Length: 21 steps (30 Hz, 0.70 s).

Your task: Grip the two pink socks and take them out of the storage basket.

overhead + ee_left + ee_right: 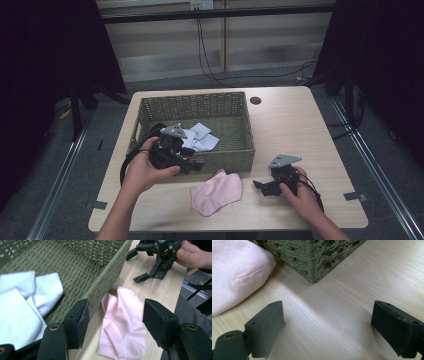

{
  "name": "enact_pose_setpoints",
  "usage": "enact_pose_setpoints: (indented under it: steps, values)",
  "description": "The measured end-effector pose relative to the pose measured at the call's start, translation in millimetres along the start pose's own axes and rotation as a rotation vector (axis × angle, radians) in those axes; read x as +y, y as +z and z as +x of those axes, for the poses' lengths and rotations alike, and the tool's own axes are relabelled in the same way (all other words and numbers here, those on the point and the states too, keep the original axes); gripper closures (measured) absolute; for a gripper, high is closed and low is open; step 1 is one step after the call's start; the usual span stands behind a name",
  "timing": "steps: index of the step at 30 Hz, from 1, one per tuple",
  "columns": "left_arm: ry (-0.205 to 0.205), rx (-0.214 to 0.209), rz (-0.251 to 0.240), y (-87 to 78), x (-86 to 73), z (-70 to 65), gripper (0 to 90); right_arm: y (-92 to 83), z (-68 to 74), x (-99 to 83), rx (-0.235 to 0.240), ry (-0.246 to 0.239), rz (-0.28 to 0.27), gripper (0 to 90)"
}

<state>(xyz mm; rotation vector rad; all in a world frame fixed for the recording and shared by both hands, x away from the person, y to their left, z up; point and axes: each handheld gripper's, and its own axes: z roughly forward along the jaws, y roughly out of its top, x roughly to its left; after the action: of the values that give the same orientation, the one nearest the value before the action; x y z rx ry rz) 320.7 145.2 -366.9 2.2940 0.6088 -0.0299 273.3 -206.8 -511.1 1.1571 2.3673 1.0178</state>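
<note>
While the left gripper (192, 164) hangs over the near wall of the woven basket (227, 150), its jaws stand wide apart with nothing between them. White socks (200, 137) lie inside the basket. The pink sock (217, 192) lies flat on the table (295, 125), touching the basket's outer wall. The right gripper (261, 186) rests beside it, jaws wide and empty.

No readable text, label, brand or number appears anywhere.

Rough woven green basket (227, 150), soft knit pink sock (217, 192) and seemingly ribbed white cloth (22, 305), on smooth matt wood-grain table (295, 125).
</note>
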Motion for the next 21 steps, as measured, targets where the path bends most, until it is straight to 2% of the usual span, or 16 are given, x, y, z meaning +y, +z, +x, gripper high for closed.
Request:
enact_pose_setpoints:
  steps: [8, 10, 13, 21]
  values:
    - [-0.035, 0.005, -0.025, 8.6, -33.5, 11.8, 35.4, 0.0, 0.0, 0.0, 0.000, 0.000, 0.000, 10.4]
    - [-0.028, 0.008, -0.025, 10.5, -41.3, 13.4, 35.4, 0.0, 0.0, 0.0, 0.000, 0.000, 0.000, 10.5]
    - [-0.041, 0.015, -0.028, 14.1, -50.9, 15.7, 35.2, 0.0, 0.0, 0.0, 0.000, 0.000, 0.000, 10.4]
    - [-0.034, 0.061, -0.027, 24.3, -74.3, 24.1, 35.9, 0.0, 0.0, 0.0, 0.000, 0.000, 0.000, 10.5]
